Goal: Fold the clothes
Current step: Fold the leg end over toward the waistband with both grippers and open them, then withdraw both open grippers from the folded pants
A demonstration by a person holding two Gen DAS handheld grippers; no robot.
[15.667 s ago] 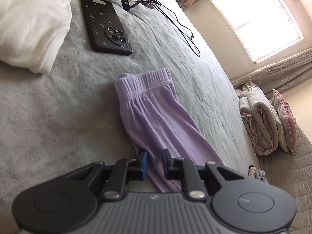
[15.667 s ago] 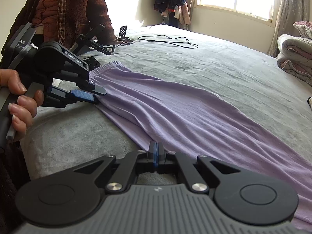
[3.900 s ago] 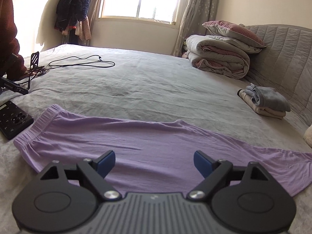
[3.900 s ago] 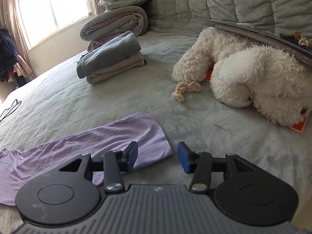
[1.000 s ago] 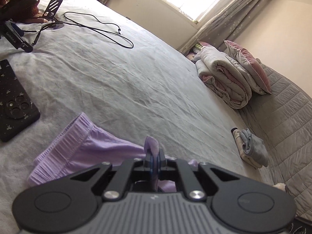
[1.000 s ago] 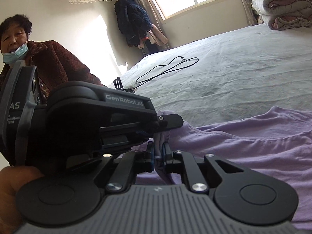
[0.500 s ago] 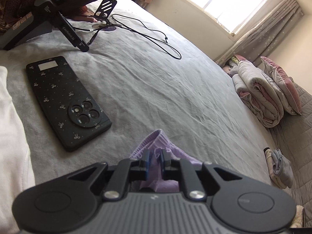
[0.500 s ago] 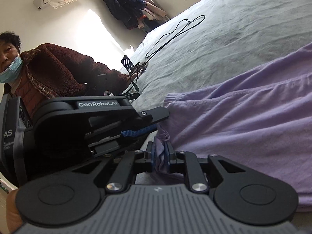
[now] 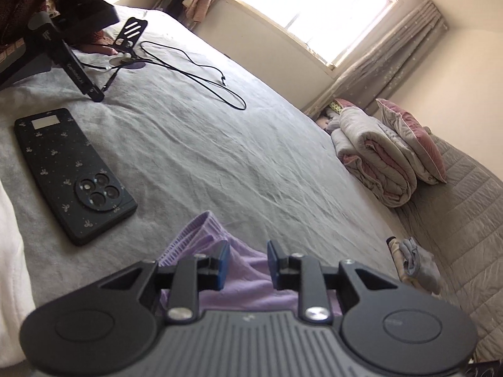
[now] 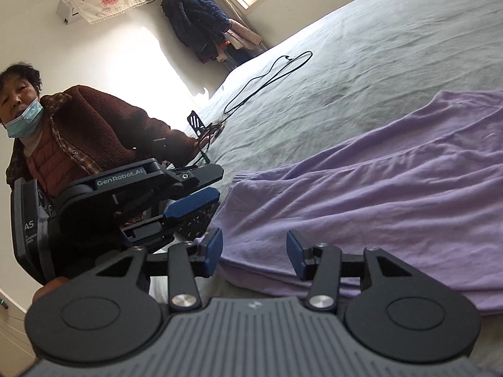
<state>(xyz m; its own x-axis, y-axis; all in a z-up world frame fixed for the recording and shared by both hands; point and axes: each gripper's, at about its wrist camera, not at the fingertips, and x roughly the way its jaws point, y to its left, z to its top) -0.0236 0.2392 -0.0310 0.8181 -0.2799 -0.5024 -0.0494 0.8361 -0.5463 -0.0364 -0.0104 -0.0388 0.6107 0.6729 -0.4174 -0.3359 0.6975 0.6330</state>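
Lilac trousers (image 10: 377, 194) lie folded in two on the grey bed, one layer on the other. Their waistband end (image 9: 201, 232) shows in the left wrist view just beyond my left gripper (image 9: 247, 264), which is open and empty right above the cloth. My right gripper (image 10: 254, 253) is open and empty over the near folded edge. The left gripper also shows in the right wrist view (image 10: 188, 201), open, beside the waistband end.
A black phone (image 9: 72, 169) lies left of the trousers. A white garment (image 9: 9, 251) is at the far left. A black cable (image 9: 195, 75) and a stand lie further up the bed. Folded quilts (image 9: 377, 163) and folded clothes (image 9: 411, 260) are near the headboard. The person (image 10: 63, 138) stands at the bedside.
Both grippers were shut on the trousers' cloth half a second ago; both have now opened and let it go. The folded end rests on the waistband end.
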